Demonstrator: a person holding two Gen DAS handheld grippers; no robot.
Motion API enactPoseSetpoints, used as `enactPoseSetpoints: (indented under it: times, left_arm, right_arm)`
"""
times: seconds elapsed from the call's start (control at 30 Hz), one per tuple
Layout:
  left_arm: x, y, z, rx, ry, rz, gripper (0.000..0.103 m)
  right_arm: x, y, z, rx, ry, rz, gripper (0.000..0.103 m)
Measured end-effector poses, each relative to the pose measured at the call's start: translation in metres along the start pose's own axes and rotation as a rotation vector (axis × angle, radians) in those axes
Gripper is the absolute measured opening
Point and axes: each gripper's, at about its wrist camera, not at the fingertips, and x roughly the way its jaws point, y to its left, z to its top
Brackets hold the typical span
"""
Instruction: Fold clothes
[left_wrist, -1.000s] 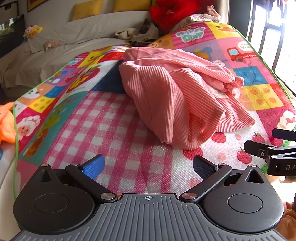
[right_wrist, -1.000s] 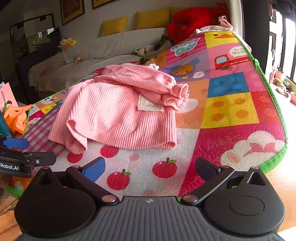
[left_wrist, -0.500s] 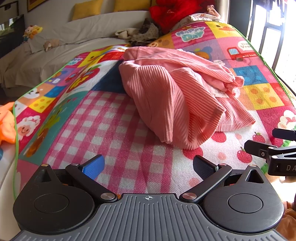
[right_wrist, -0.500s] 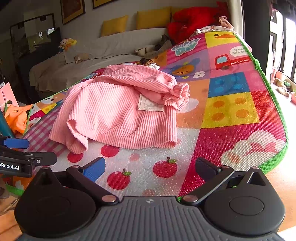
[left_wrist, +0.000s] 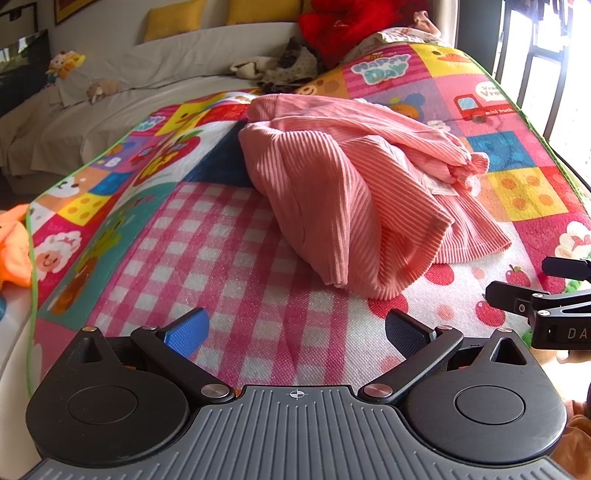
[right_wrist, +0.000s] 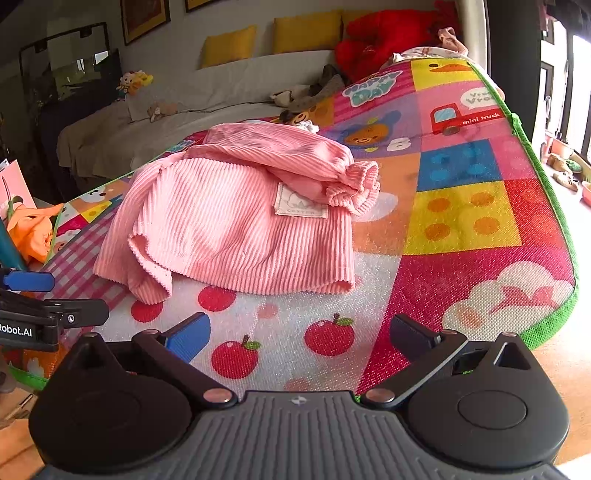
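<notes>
A pink ribbed garment (left_wrist: 354, 192) lies crumpled in a heap on a colourful play mat (left_wrist: 236, 258); it also shows in the right wrist view (right_wrist: 236, 218), with a white label on it. My left gripper (left_wrist: 295, 328) is open and empty, low over the pink checked part of the mat, short of the garment. My right gripper (right_wrist: 299, 332) is open and empty over the apple print, in front of the garment's hem. Each gripper shows at the edge of the other's view.
The mat's green edge (right_wrist: 546, 325) drops to the floor on the right. A sofa (left_wrist: 122, 96) with yellow cushions, a red plush and small toys stands behind. An orange cloth (right_wrist: 33, 229) lies off the mat's left side.
None; both grippers stay open and almost still, and the garment has not moved.
</notes>
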Motion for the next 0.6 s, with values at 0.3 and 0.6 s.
enactPoseSetpoints:
  times: [0.3, 0.6]
  left_arm:
    - [0.001, 0.004, 0.009, 0.001, -0.002, -0.025, 0.103]
    - [0.017, 0.022, 0.096, -0.071, -0.136, -0.199, 0.103]
  right_arm:
    - [0.015, -0.011, 0.02, 0.037, 0.021, 0.011, 0.103]
    - [0.044, -0.039, 0.065, 0.138, 0.045, 0.043, 0.103]
